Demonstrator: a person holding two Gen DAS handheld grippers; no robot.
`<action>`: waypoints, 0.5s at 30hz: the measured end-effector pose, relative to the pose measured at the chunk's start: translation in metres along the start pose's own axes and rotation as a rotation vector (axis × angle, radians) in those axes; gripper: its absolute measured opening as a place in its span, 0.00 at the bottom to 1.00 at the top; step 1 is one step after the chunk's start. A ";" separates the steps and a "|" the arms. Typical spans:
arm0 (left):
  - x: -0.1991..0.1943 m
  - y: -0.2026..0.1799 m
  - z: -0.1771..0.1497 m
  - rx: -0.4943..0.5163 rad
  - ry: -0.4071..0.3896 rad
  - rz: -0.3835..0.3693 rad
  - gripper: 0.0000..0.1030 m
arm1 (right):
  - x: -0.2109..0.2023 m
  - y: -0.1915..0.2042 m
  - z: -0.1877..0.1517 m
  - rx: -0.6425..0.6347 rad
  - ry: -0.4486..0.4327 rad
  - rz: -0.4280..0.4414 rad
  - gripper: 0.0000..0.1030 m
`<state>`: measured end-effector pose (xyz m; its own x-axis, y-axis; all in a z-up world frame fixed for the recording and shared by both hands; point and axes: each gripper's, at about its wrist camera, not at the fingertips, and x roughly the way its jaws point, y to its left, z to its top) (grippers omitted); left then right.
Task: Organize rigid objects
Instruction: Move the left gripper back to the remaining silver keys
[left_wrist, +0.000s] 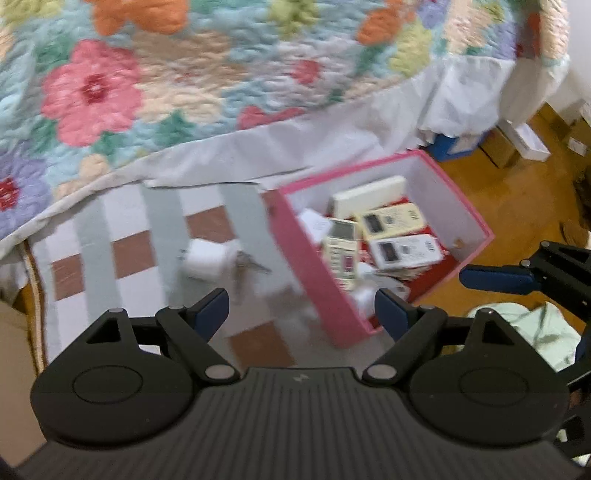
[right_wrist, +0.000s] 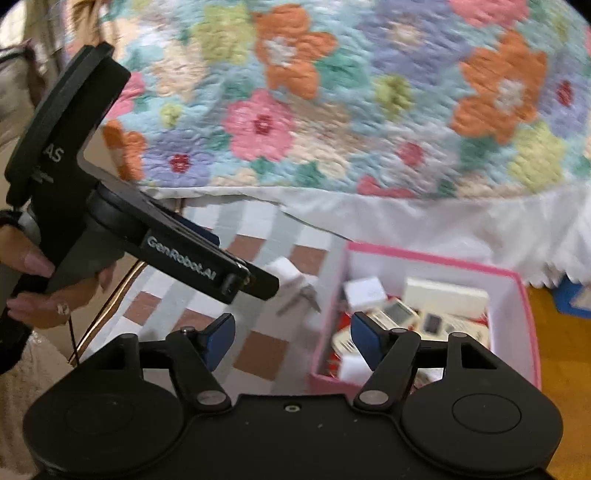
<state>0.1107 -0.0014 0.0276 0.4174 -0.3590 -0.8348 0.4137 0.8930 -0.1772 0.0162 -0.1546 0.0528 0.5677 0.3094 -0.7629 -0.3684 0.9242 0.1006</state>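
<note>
Right wrist alone shows hand (right_wrist: 40, 280) gripping left gripper (left_wrist: 301, 308), both grippers' jaws agape (empty), pink box (left_wrist: 317, 273) near

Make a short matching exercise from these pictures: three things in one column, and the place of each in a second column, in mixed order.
Things:
1. white charger
2. remote controls
3. floral quilt

Places:
A. on the bed, above the white skirt
B. inside the pink box
C. on the checked mat, outside the box, keys beside it

Pairs: 1-C, 2-B, 3-A
</note>
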 end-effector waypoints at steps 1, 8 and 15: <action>0.000 0.009 -0.001 -0.010 -0.003 0.011 0.84 | 0.008 0.006 0.002 -0.011 0.001 0.012 0.72; 0.022 0.066 -0.015 -0.111 -0.035 0.045 0.84 | 0.077 0.043 -0.001 -0.035 0.032 0.060 0.72; 0.058 0.094 -0.042 -0.144 -0.061 -0.030 0.83 | 0.143 0.059 -0.028 -0.010 -0.052 0.006 0.72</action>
<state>0.1402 0.0734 -0.0592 0.4570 -0.3983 -0.7953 0.3082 0.9097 -0.2784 0.0547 -0.0624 -0.0682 0.6033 0.3260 -0.7279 -0.3785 0.9203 0.0985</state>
